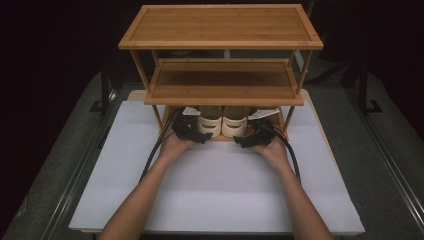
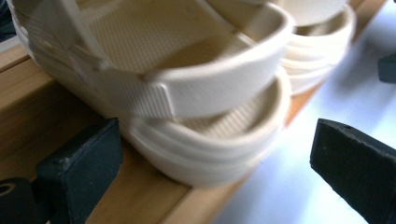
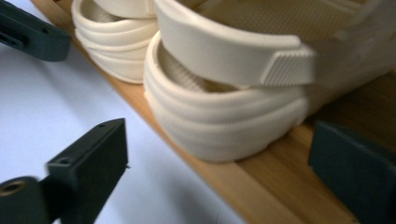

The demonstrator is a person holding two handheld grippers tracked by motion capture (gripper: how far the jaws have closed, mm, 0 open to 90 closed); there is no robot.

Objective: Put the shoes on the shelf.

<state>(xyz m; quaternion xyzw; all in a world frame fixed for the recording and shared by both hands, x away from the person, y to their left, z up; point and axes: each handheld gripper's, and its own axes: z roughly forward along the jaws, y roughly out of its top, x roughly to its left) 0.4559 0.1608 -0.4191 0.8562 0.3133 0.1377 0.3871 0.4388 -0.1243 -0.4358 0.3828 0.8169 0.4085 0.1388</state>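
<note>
Two cream sandals (image 1: 222, 121) are seen side by side at the front edge of the rack's bottom shelf (image 1: 220, 138). The left claw (image 1: 204, 137) and right claw (image 1: 240, 141) are held apart, each at one sandal's heel.

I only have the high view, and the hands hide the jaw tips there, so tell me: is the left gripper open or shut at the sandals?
Observer: Open. The left gripper has its jaws spread wide on either side of the left sandal's heel, with nothing pinched.
Operator: And the right one?
Observer: The right gripper is open too, its jaws straddling the heel of the right sandal.
Operator: Where do the heels sit?
Observer: Right at the front edge of the bottom shelf. One jaw of each gripper is over the wood, the other over the white table.
</note>
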